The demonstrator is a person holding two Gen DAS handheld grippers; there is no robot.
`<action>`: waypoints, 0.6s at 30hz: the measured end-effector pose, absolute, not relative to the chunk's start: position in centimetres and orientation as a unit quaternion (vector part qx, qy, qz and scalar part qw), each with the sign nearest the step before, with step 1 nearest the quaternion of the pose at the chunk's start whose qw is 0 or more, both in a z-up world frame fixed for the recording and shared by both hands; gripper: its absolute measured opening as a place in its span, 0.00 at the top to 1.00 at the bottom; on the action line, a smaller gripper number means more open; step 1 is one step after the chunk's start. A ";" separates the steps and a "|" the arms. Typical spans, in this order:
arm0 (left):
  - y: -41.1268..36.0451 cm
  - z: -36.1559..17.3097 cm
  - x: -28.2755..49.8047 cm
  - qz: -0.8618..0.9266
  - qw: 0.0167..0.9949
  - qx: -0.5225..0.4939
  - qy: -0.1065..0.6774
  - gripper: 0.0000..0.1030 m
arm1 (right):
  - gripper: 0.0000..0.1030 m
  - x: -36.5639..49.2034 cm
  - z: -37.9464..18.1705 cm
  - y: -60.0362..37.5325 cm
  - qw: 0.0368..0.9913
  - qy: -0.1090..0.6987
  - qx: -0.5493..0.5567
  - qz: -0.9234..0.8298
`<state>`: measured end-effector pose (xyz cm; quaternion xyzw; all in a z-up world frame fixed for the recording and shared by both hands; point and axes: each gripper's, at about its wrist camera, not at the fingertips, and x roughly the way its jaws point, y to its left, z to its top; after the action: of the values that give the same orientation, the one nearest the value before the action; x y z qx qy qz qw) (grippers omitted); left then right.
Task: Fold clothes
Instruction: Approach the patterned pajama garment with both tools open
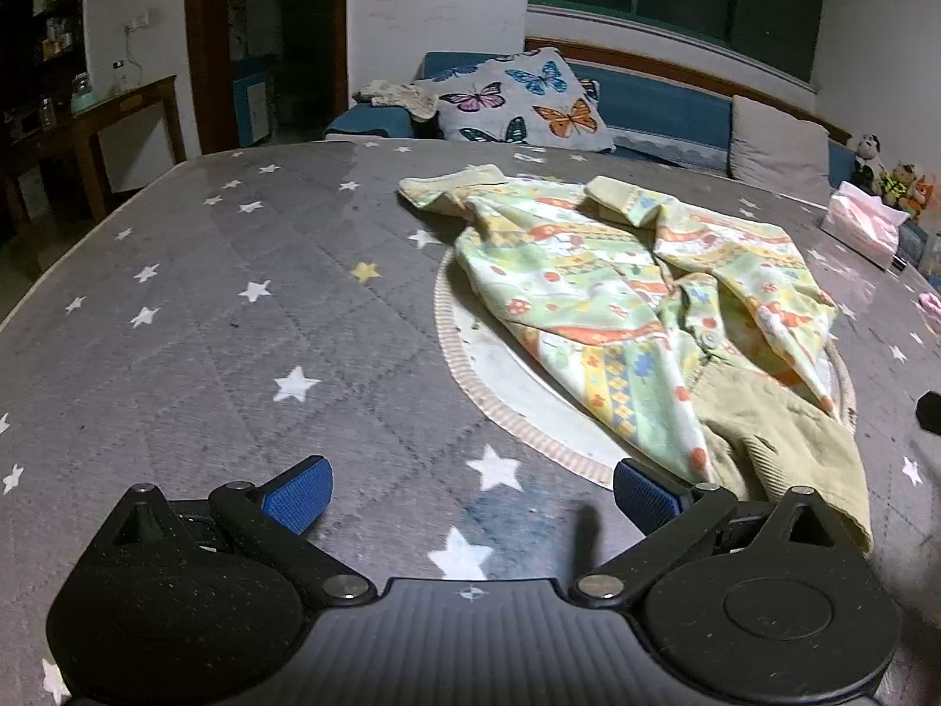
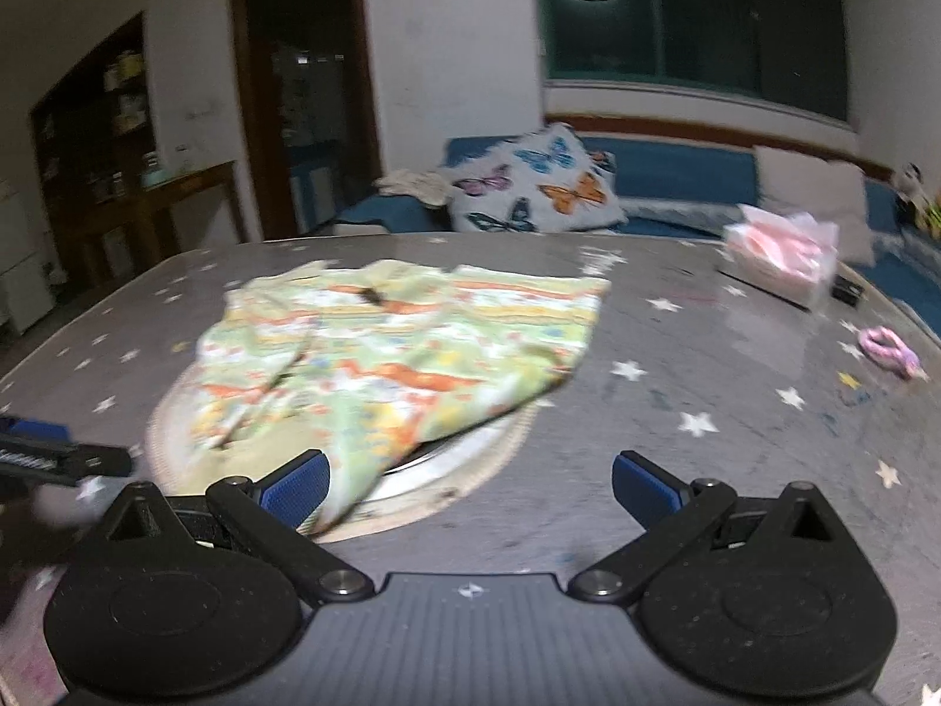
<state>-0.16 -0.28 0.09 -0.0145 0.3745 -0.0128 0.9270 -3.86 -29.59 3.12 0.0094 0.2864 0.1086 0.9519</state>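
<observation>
A small patterned garment, pale green with orange and yellow prints and a plain tan lower part, lies crumpled on the star-print table, partly over a round mat. My left gripper hovers open in front of it, its right fingertip next to the tan hem. In the right wrist view the same garment lies ahead and to the left of my right gripper, which is open and holds nothing; its left fingertip overlaps the garment's near edge. The other gripper's tip shows at the left edge.
A pink tissue pack and a pink hair tie lie on the right of the table. Behind it stands a blue sofa with a butterfly cushion, a grey cushion and soft toys. A wooden desk stands at the left.
</observation>
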 end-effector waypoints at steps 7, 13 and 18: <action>-1.1 0.4 -0.7 -0.030 0.927 -0.012 0.375 0.00 | 0.00 -4.6 3.3 -28.6 0.949 0.299 0.027 0.090; -1.8 0.8 -1.0 -0.042 0.927 -0.006 0.372 0.00 | 0.00 -1.8 2.1 -28.1 0.949 0.312 -0.005 0.048; -2.0 1.1 -1.3 -0.040 0.929 0.001 0.368 0.00 | 0.00 -4.9 5.1 -25.1 0.956 0.283 -0.030 0.072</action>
<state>-1.28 -1.96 1.12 0.0007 0.3678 -0.0398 0.9290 -4.92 -25.06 5.06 -0.0298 0.2830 0.0718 0.9560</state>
